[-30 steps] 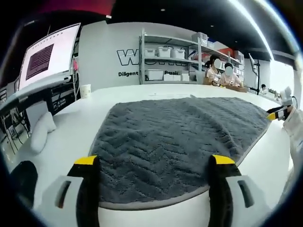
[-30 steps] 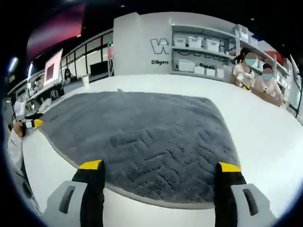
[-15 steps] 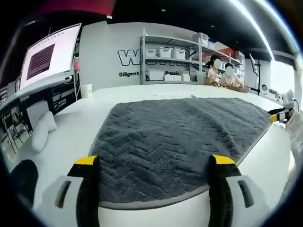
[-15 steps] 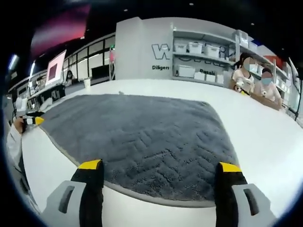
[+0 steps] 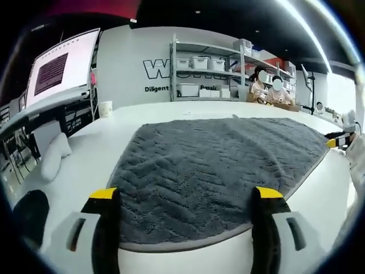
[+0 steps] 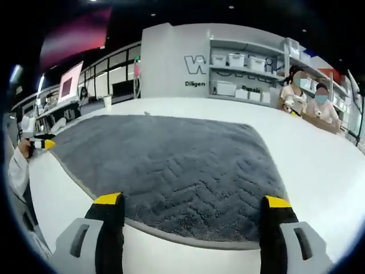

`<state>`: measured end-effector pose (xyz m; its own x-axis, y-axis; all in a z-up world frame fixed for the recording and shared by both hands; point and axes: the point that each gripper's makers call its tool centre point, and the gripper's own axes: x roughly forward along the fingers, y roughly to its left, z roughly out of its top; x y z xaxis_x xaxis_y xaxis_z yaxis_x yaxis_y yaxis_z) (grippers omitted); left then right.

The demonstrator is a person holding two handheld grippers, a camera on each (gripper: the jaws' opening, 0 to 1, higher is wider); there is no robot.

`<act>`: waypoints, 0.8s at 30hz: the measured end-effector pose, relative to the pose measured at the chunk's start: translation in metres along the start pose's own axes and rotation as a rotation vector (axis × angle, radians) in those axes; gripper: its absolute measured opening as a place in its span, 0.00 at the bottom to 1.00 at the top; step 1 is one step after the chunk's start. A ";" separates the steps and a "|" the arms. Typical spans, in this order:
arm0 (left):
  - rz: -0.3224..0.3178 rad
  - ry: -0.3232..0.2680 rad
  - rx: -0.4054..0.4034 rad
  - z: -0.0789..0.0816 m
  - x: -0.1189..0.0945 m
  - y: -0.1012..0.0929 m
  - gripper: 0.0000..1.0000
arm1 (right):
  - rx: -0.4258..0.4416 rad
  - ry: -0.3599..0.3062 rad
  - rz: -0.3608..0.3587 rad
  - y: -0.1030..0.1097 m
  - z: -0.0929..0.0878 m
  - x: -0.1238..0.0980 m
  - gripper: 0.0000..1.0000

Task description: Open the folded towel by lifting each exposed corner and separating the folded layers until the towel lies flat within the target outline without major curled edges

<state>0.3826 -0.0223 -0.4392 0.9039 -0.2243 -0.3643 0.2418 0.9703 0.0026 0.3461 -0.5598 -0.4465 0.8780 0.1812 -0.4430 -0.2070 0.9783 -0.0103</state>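
Nothing much has shifted: towel [image 5: 217, 165] lies spread flat on the counter [image 6: 319, 165], both grippers' [image 5: 185, 200] [image 6: 194, 205] jaws open and empty near its edge, so next seems a final check for curled edges.

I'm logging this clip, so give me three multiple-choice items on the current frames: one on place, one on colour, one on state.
1. Where does the towel lie?
A. on the white table
B. on a shelf
C. on the floor

2. What colour is the towel?
A. red
B. dark grey
C. yellow

3. How do the left gripper and right gripper stand?
A. both open, holding nothing
B. both shut on the towel
C. one shut on a cup

Answers: 1 A, the towel is spread on the tabletop; 2 B, its pile is dark grey; 3 A, each pair of jaws stands wide apart over the near edge.
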 end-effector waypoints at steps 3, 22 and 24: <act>0.002 0.002 0.000 0.000 -0.001 0.000 0.95 | -0.001 -0.001 0.001 0.001 -0.001 -0.002 0.99; -0.001 0.016 0.004 -0.004 -0.010 -0.001 0.95 | -0.003 0.008 0.005 0.000 -0.006 -0.014 0.99; -0.002 0.018 0.005 -0.005 -0.011 -0.001 0.95 | -0.004 0.010 0.007 0.000 -0.007 -0.015 0.99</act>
<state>0.3704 -0.0202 -0.4397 0.8967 -0.2247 -0.3814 0.2455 0.9694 0.0061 0.3297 -0.5628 -0.4458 0.8721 0.1868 -0.4522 -0.2146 0.9766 -0.0105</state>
